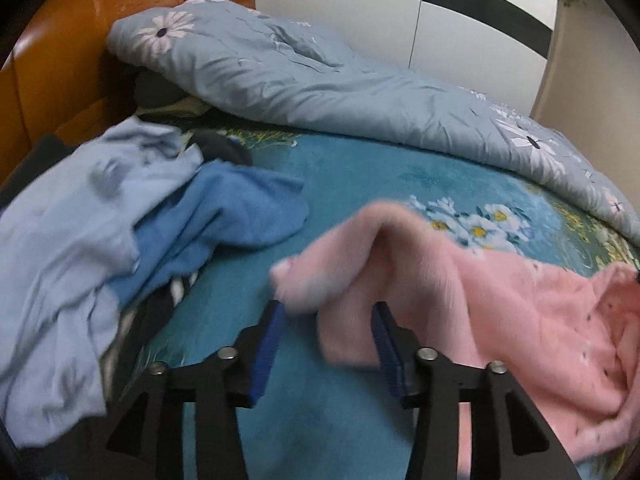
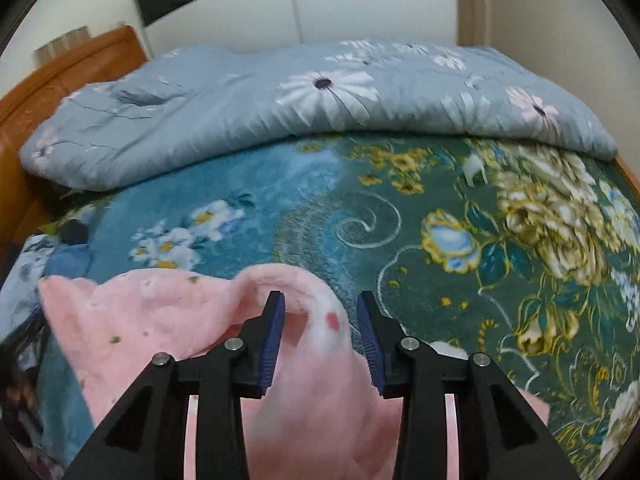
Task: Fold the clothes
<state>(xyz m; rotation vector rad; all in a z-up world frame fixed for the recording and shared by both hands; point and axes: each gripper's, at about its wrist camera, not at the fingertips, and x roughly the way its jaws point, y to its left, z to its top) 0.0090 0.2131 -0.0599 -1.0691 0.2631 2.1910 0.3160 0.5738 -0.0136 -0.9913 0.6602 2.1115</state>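
A fluffy pink garment [image 1: 520, 320] lies crumpled on the teal floral bed cover [image 1: 360, 176]. In the left wrist view a raised fold of it hangs between the fingers of my left gripper [image 1: 328, 312], whose jaws stand open around it. In the right wrist view the pink garment [image 2: 160, 320] bulges up between the fingers of my right gripper [image 2: 321, 300], also open, with the fabric loose between the blue pads [image 2: 272, 336].
A pile of light blue [image 1: 68, 240] and darker blue clothes [image 1: 224, 216] lies at the left. A grey-blue daisy quilt [image 1: 320, 80] is bunched along the far side. A wooden headboard [image 1: 52, 64] stands at the left. A small white object [image 2: 474, 170] lies on the cover.
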